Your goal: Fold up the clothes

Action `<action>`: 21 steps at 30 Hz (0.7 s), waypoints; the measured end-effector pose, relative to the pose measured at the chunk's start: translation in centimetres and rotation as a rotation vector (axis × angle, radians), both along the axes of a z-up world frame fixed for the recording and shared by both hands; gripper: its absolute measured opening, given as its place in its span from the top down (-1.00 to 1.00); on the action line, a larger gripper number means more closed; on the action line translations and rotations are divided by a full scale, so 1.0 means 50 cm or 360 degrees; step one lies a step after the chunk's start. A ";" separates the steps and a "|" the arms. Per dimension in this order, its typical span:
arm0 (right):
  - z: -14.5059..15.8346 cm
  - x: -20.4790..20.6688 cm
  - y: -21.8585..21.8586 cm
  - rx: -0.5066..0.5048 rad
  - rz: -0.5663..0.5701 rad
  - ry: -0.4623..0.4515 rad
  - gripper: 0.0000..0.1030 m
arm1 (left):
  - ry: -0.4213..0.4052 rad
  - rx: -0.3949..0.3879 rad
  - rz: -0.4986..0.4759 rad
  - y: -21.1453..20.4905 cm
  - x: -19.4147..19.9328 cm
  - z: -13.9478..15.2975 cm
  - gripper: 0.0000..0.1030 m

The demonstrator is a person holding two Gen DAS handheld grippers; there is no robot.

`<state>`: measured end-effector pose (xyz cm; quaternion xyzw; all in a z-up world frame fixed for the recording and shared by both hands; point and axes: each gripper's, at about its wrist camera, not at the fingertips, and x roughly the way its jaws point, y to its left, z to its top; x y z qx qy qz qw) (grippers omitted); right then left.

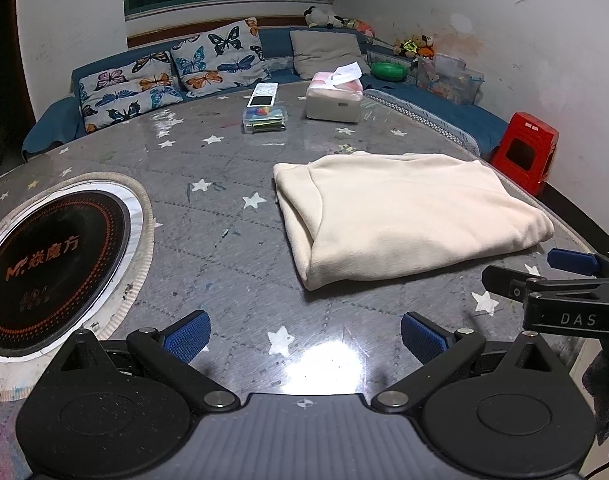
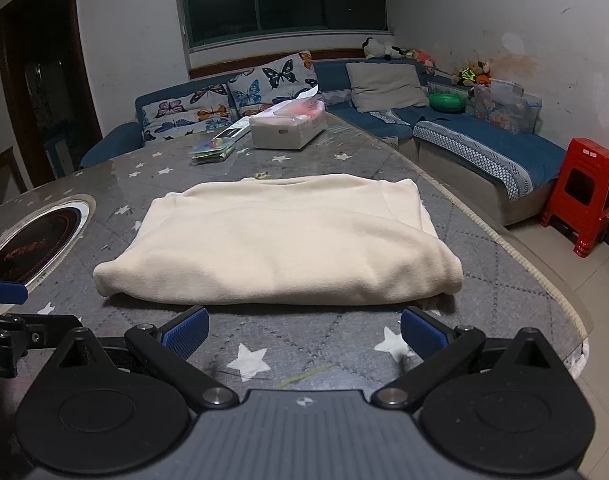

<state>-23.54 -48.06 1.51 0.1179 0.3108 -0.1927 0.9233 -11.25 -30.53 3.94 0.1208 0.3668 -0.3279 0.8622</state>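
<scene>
One cream garment (image 2: 280, 240), folded, lies flat on the star-print desk (image 2: 304, 344) just past my right tool (image 2: 304, 332), both it and my left tool (image 1: 304, 340) wide and empty; far side: one tissue box (image 2: 288, 130) with tissue sticking out, one clear case (image 2: 212, 152) of coloured bits.

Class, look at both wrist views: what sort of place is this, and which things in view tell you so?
Most likely a home living room. A blue corner sofa with butterfly cushions runs along the walls, soft toys sit on its back, and a tissue box stands on the table beyond the folded cream garment.
</scene>
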 end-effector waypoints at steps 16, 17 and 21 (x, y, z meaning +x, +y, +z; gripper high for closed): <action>0.002 -0.004 -0.004 -0.0001 -0.0001 -0.0003 -1.00 | -0.0011 0.0004 -0.0007 -0.010 -0.003 0.002 -1.00; 0.002 -0.004 -0.004 -0.0002 -0.0002 -0.0003 -1.00 | -0.0012 0.0005 -0.0008 -0.011 -0.003 0.002 -1.00; 0.002 -0.005 -0.004 -0.0005 -0.0005 -0.0001 -1.00 | -0.0013 0.0005 -0.0019 -0.014 -0.005 0.002 -1.00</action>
